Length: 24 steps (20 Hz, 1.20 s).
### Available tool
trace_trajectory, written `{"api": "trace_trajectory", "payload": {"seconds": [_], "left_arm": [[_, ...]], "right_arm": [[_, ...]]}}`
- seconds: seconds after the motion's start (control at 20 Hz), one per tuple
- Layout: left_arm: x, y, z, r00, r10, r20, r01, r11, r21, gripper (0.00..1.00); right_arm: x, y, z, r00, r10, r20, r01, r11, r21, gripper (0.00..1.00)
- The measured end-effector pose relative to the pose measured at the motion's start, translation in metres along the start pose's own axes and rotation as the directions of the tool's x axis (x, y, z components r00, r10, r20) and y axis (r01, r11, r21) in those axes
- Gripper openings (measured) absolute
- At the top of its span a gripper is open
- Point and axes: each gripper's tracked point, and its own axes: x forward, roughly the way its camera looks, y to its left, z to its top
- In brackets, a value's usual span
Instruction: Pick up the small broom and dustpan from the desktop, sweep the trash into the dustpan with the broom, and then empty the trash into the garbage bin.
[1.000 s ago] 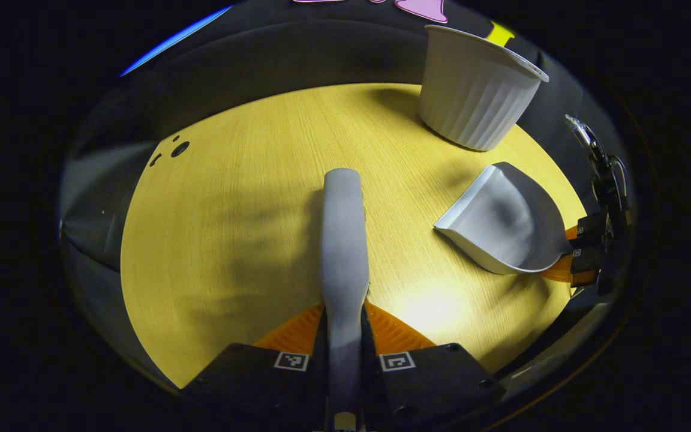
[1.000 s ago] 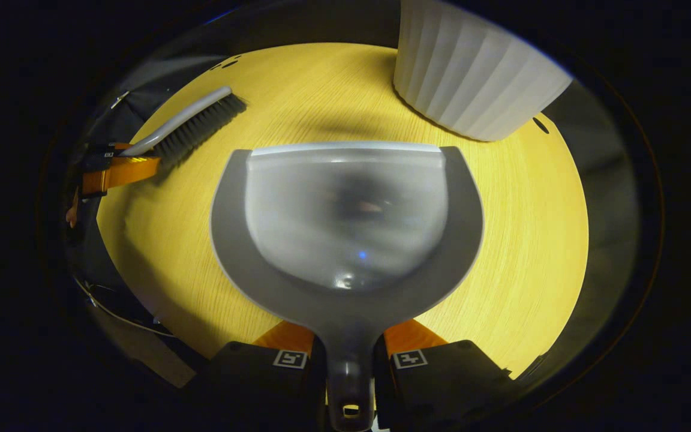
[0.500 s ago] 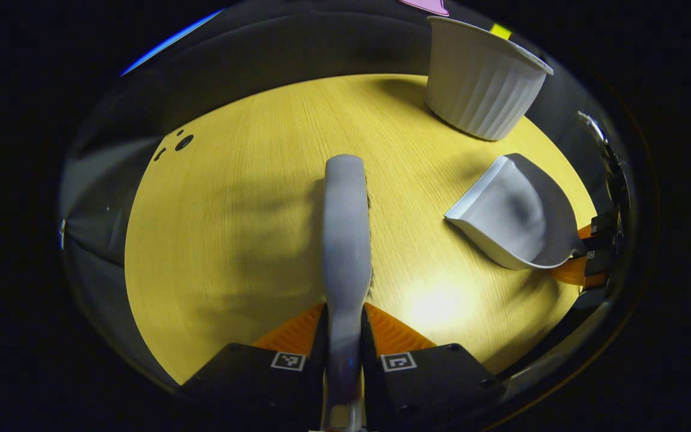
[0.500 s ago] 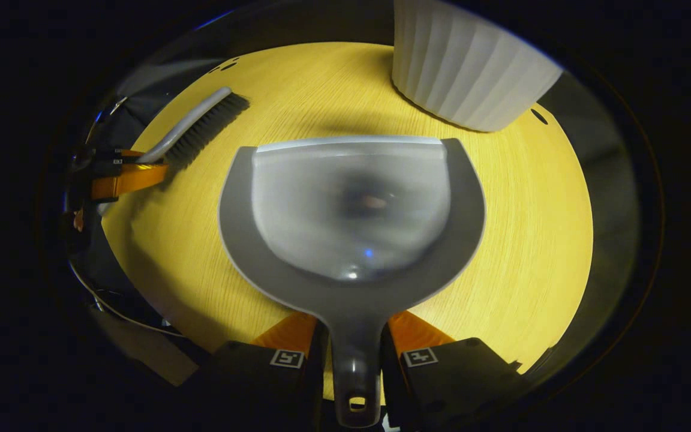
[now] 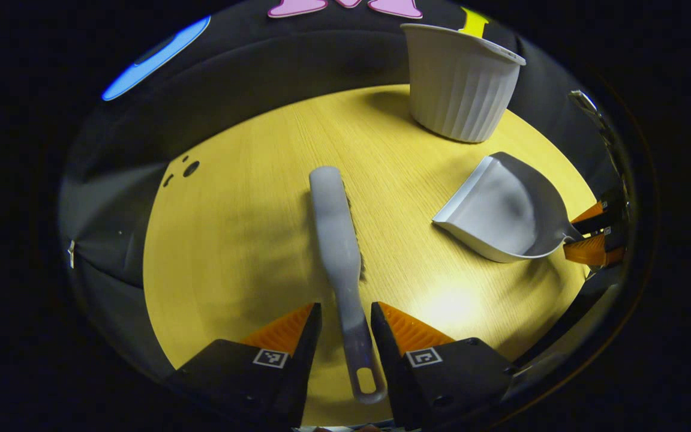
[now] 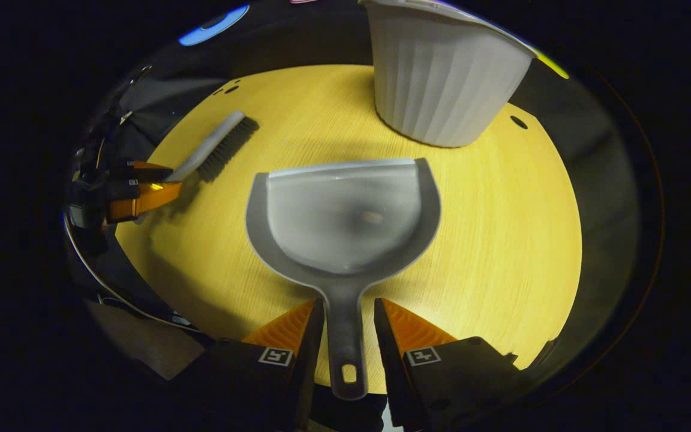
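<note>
We see a yellow wood-grain desktop [image 5: 249, 240] before black cloth. Our left gripper [image 5: 345, 327] stands spread, the small broom [image 5: 335, 222] lying loose between its fingers; our right gripper [image 6: 348, 324] likewise flanks the dustpan [image 6: 345, 222] handle. Beyond stands the ribbed white garbage bin [image 6: 435, 84].

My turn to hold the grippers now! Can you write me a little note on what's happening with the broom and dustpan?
Left gripper: open, fingers either side of the broom handle, not squeezing. The broom lies flat on the desk.
Right gripper: open too, around the dustpan handle. The dustpan rests on the desk, mouth facing the bin, which stands upright at the far edge.
Done: a second ago both tools were gripped; now both have been let go. I see no trash on the desk, and the pan looks empty, though it is blurry there.
Left: probably nothing but pulling the grippers back. Peek in the bin to be sure.
</note>
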Motion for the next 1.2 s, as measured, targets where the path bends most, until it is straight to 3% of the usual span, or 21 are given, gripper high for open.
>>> {"api": "trace_trajectory", "payload": {"seconds": [0.2, 0.35, 0.45, 0.5, 0.55, 0.65, 0.7, 0.75, 0.85, 1.0, 1.2], "left_arm": [[-0.041, -0.003, 0.038, 0.981, -0.018, 0.193, 0.03, 0.998, -0.059, 0.6], [-0.077, 0.002, 0.082, 0.934, 0.0, 0.358, 0.036, 0.995, -0.094, 0.6], [-0.107, 0.01, 0.117, 0.875, 0.04, 0.483, 0.026, 0.991, -0.13, 0.6], [-0.121, 0.014, 0.132, 0.85, 0.056, 0.523, 0.024, 0.989, -0.146, 0.6], [-0.134, 0.017, 0.144, 0.825, 0.077, 0.56, 0.016, 0.987, -0.159, 0.62], [-0.168, 0.026, 0.174, 0.753, 0.111, 0.648, -0.01, 0.987, -0.158, 0.61], [-0.182, 0.025, 0.182, 0.724, 0.117, 0.68, -0.024, 0.989, -0.144, 0.61], [-0.202, 0.022, 0.19, 0.681, 0.116, 0.723, -0.046, 0.992, -0.116, 0.61], [-0.214, 0.014, 0.198, 0.627, 0.104, 0.772, -0.063, 0.995, -0.083, 0.63], [-0.22, 0.003, 0.2, 0.603, 0.074, 0.794, -0.03, 0.997, -0.071, 0.68], [-0.214, -0.006, 0.196, 0.634, 0.044, 0.772, 0.037, 0.995, -0.087, 0.76]], "right_arm": [[-0.042, -0.002, 0.044, 0.983, -0.002, 0.184, 0.0, 1.0, 0.008, 0.59], [-0.077, 0.003, 0.089, 0.935, -0.003, 0.354, 0.003, 1.0, 0.0, 0.59], [-0.104, 0.005, 0.121, 0.885, -0.012, 0.465, 0.024, 0.999, -0.021, 0.59], [-0.122, 0.007, 0.137, 0.851, -0.013, 0.525, 0.037, 0.999, -0.035, 0.48], [-0.134, 0.009, 0.153, 0.825, -0.017, 0.566, 0.053, 0.997, -0.047, 0.59], [-0.154, 0.011, 0.174, 0.775, -0.028, 0.631, 0.094, 0.993, -0.071, 0.58], [-0.166, 0.011, 0.182, 0.747, -0.037, 0.664, 0.118, 0.99, -0.078, 0.48], [-0.181, 0.012, 0.193, 0.718, -0.04, 0.695, 0.13, 0.989, -0.077, 0.56], [-0.206, 0.014, 0.218, 0.65, -0.063, 0.758, 0.163, 0.985, -0.057, 0.53], [-0.221, 0.014, 0.226, 0.596, -0.099, 0.797, 0.204, 0.978, -0.032, 0.71], [-0.221, 0.017, 0.224, 0.594, -0.099, 0.798, 0.205, 0.978, -0.031, 0.8]]}}
